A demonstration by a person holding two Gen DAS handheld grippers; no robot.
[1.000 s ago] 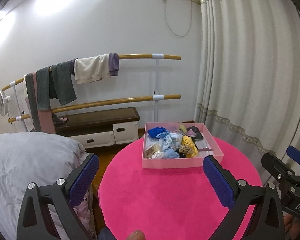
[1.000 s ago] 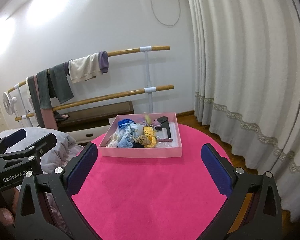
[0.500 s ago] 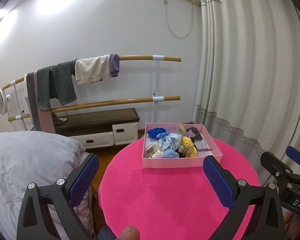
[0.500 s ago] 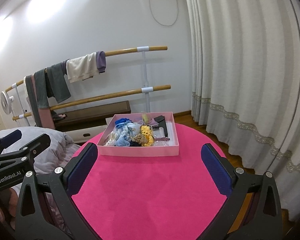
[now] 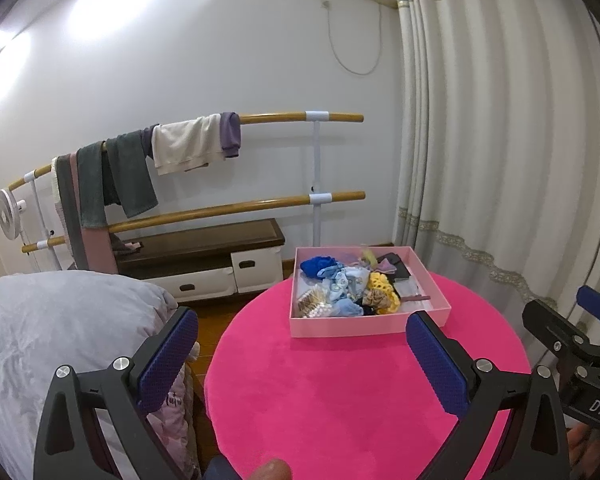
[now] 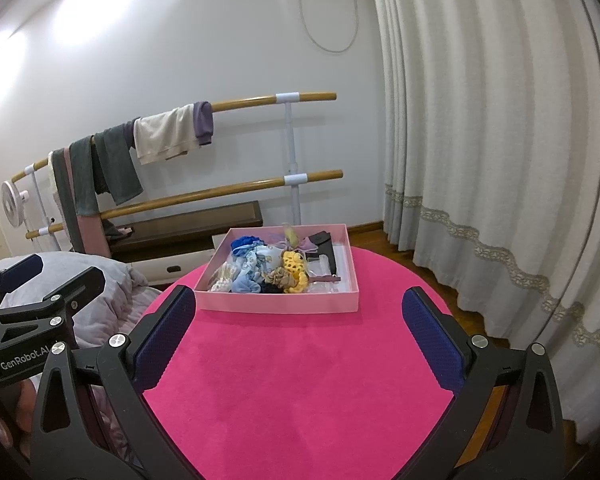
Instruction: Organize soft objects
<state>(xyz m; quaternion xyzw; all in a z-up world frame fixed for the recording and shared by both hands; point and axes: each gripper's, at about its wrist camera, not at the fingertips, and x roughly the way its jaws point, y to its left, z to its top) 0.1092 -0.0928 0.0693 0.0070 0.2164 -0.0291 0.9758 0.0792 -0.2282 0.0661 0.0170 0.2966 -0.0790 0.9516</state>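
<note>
A shallow pink box (image 5: 368, 325) (image 6: 276, 304) stands at the far side of a round pink table (image 5: 340, 400) (image 6: 300, 380). Inside lies a heap of soft things: a blue scrunchie (image 5: 318, 266) (image 6: 244, 242), pale blue fabric (image 5: 346, 282) (image 6: 256, 264), a yellow crochet piece (image 5: 380, 286) (image 6: 294, 262) and dark items (image 5: 398, 266) (image 6: 324, 250) at the right. My left gripper (image 5: 300, 344) is open and empty, well short of the box. Over the near table my right gripper (image 6: 298, 320) also stands open and empty, its frame (image 5: 568, 344) showing at the left wrist view's right edge.
A grey duvet (image 5: 52, 332) (image 6: 108, 280) lies left of the table. Behind are two wooden rails with hanging clothes (image 5: 184, 148) (image 6: 164, 136), a dark bench with drawers (image 5: 204, 252), a small fan (image 5: 8, 212) and long curtains (image 5: 500, 140) (image 6: 480, 140) on the right.
Both views shift slightly; the box sits a little left in the right wrist view. Both grippers stay open and empty.
</note>
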